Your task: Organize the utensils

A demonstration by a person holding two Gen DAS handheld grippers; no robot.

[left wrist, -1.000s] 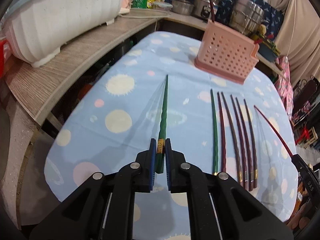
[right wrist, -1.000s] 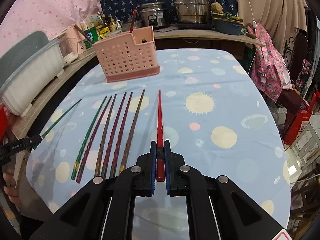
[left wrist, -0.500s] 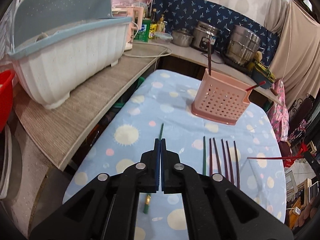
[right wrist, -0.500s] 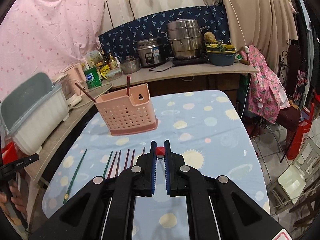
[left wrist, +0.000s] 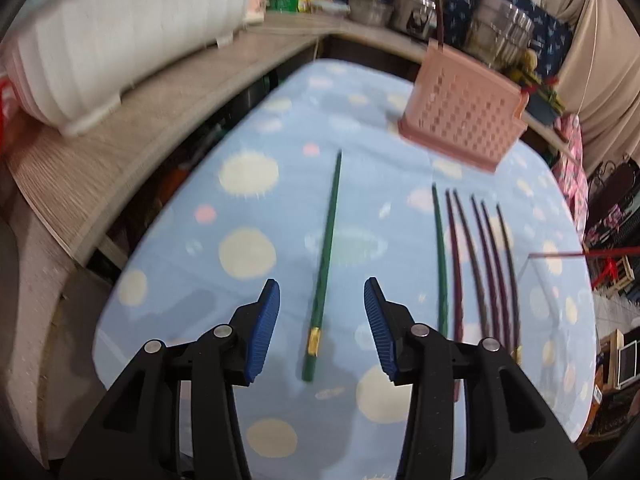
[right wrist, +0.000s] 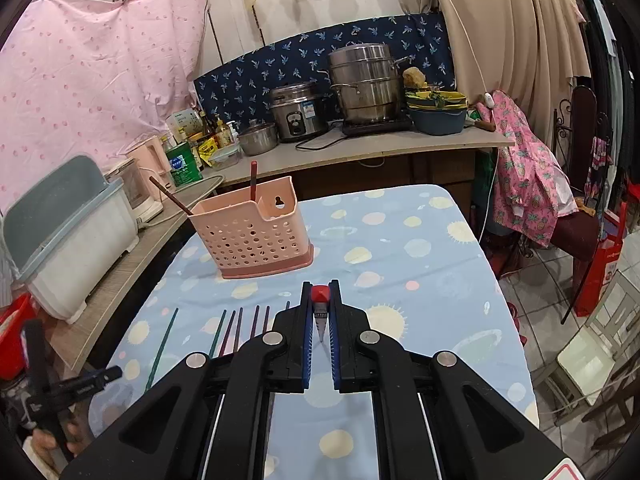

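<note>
Holding red chopstick (right wrist: pixel 320 294) end-on in my right gripper (right wrist: pixel 321 320); left gripper (left wrist: pixel 322 322) wide over green chopstick (left wrist: pixel 326 258) lying lengthwise on counter (left wrist: pixel 248 208), tip toward pink basket (left wrist: pixel 460 120) holding two chopsticks.

Perforated plastic holder (right wrist: pixel 256 236); seemingly lacquered chopsticks (left wrist: pixel 480 264)
</note>
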